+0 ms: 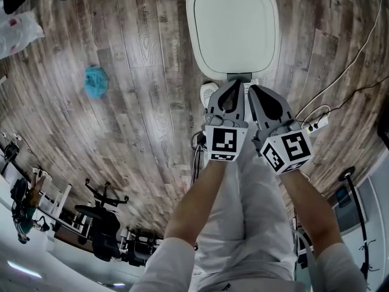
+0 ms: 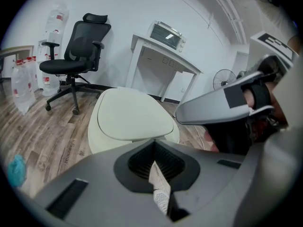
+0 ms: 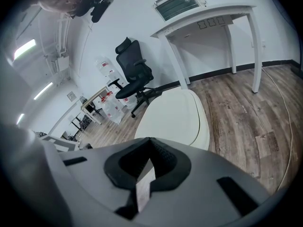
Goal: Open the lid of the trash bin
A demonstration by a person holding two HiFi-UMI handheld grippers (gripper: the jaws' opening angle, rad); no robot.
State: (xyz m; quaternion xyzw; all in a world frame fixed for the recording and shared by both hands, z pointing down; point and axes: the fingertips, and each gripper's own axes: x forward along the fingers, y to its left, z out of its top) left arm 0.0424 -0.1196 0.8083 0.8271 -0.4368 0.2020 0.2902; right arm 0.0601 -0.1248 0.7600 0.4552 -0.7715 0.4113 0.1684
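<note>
The white trash bin stands on the wooden floor just ahead of me, its flat lid down. I hold both grippers side by side just short of the bin's near edge. My left gripper is shut with nothing in it, its jaws meeting in front of the lid. My right gripper is likewise shut and empty, pointing at the lid from the near side. Neither gripper touches the bin. In the left gripper view, the right gripper shows alongside.
A blue crumpled object lies on the floor to the left. Cables and a power strip trail at the right. Beyond the bin are a black office chair, a white table with a toaster oven, and a fan.
</note>
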